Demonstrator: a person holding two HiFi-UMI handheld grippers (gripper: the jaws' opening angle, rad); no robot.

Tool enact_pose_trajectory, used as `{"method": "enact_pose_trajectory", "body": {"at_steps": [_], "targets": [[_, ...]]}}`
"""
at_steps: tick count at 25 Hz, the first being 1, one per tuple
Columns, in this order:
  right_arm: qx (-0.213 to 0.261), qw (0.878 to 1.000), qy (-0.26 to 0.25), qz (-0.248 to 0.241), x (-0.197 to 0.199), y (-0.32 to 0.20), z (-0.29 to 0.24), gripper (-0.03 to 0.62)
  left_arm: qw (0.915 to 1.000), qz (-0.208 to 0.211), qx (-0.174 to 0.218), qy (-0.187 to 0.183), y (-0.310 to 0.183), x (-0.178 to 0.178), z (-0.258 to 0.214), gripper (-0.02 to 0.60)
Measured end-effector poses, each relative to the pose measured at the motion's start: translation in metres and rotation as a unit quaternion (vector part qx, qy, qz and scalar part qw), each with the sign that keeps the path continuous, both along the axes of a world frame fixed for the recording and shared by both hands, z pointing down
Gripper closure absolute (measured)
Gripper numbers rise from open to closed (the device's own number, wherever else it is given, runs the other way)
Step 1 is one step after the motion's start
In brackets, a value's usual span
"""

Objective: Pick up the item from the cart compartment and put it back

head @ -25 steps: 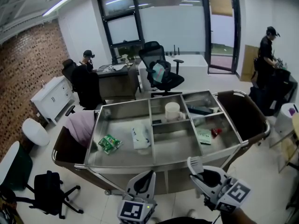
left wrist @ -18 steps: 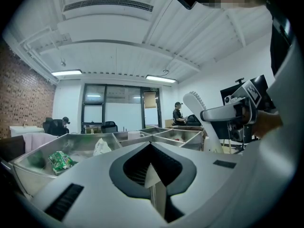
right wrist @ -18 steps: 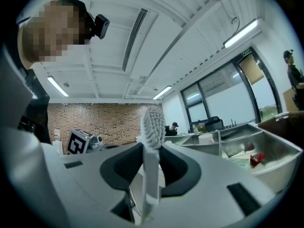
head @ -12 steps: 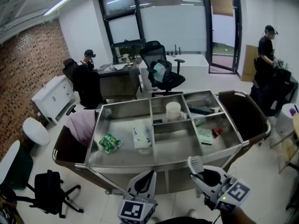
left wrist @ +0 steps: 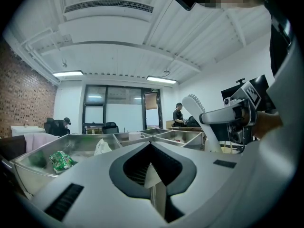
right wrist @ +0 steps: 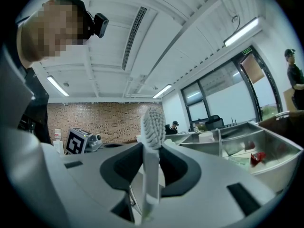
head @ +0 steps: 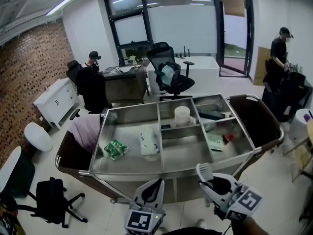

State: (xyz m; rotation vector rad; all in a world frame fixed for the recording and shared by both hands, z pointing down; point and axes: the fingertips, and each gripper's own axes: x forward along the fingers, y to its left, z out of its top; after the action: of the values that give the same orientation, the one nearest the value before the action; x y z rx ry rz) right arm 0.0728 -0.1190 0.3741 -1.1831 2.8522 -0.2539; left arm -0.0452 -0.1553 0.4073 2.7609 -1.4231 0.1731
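The steel cart (head: 171, 170) stands in front of me with several compartments. My right gripper (head: 211, 182) hovers near the cart's front edge, shut on a white toothbrush (head: 204, 172) whose bristled head (right wrist: 153, 125) sticks up between the jaws (right wrist: 151, 161). My left gripper (head: 152, 189) is also in front of the cart, its jaws shut with nothing in them (left wrist: 151, 174). The left gripper view shows the right gripper and the toothbrush (left wrist: 195, 109) off to its right.
In the cart lie a green packet (head: 114, 150), a white tissue pack (head: 148, 144), a white cup (head: 181, 115), a pale packet (head: 213, 142) and a red item (head: 226, 138). Office chairs (head: 57, 199), desks and two people (head: 279, 53) surround it.
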Motion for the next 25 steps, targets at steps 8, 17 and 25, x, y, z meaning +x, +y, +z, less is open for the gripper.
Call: {"method": "enact_pose_trajectory", "body": {"at_steps": [8, 17, 25], "targets": [[0.002, 1.000, 0.005, 0.000, 0.000, -0.002, -0.002, 0.467, 1.0000, -0.004, -0.004, 0.001, 0.000, -0.001, 0.002, 0.581], [0.033, 0.999, 0.024, 0.002, 0.001, -0.022, -0.024, 0.467, 1.0000, -0.007, -0.002, 0.005, 0.002, -0.004, 0.003, 0.581], [0.069, 0.996, 0.055, 0.009, 0.004, -0.064, -0.060, 0.467, 0.9999, -0.012, -0.005, 0.006, 0.006, -0.007, 0.006, 0.581]]}}
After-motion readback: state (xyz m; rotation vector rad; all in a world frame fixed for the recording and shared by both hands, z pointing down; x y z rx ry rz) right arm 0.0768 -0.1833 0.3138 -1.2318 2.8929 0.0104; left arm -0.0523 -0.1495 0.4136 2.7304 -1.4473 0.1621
